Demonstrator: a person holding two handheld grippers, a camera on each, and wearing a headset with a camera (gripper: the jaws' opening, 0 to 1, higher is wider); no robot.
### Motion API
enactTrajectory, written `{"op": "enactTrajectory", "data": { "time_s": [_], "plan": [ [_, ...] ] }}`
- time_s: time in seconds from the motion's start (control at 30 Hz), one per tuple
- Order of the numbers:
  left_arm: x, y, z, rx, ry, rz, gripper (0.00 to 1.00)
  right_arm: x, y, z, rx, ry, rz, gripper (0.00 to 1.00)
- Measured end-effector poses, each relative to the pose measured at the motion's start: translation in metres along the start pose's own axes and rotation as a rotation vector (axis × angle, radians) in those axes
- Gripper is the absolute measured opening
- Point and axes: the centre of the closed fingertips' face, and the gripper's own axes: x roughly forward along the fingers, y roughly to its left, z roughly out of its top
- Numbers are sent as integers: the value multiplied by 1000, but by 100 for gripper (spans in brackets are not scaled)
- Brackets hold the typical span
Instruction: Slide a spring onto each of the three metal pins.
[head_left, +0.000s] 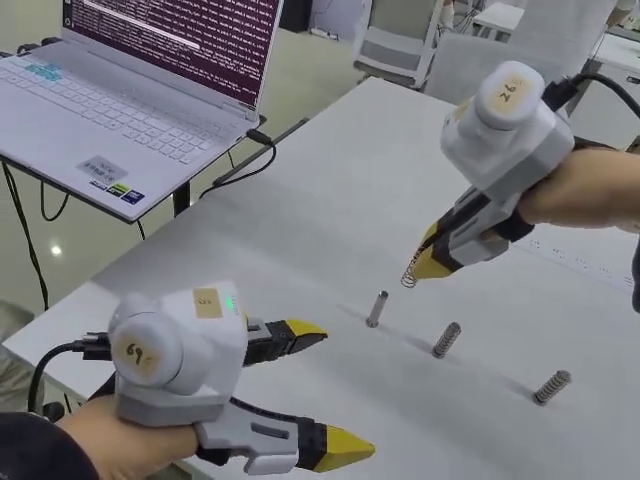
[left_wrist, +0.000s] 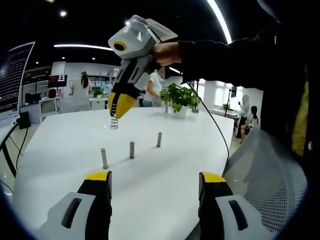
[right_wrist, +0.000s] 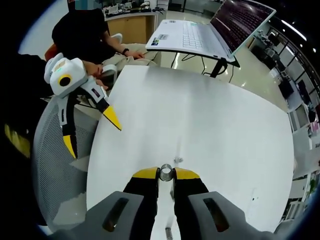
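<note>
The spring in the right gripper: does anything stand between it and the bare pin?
Nothing visible does. The spring hangs from the right gripper above the bare pin, with only air between; the left gripper is well aside.

Right gripper (head_left: 425, 263) jaws cover the top coils of the spring (head_left: 409, 277) it clamps. In the right gripper view those jaws block the pin row. One speck (right_wrist: 177, 160) past the spring, too small to call. A coil (right_wrist: 168, 233) is cut by the bottom edge. Standing springs (head_left: 446, 340): coils hide whatever's inside. Laptop (head_left: 130, 90) off the table's (head_left: 330, 190) left edge is clipped top and left, screen text unreadable. Left gripper (head_left: 345, 390) body is cut off at the bottom.
</note>
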Motion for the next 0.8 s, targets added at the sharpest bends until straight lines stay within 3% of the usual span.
{"op": "enactTrajectory", "data": {
  "time_s": [0.5,0.8],
  "plan": [
    [-5,19,0,-8,-34,84,87,17,-13,-2,13,6,13,8],
    [-6,23,-6,2,-23,93,93,29,-22,-4,24,7,13,8]
  ]
}}
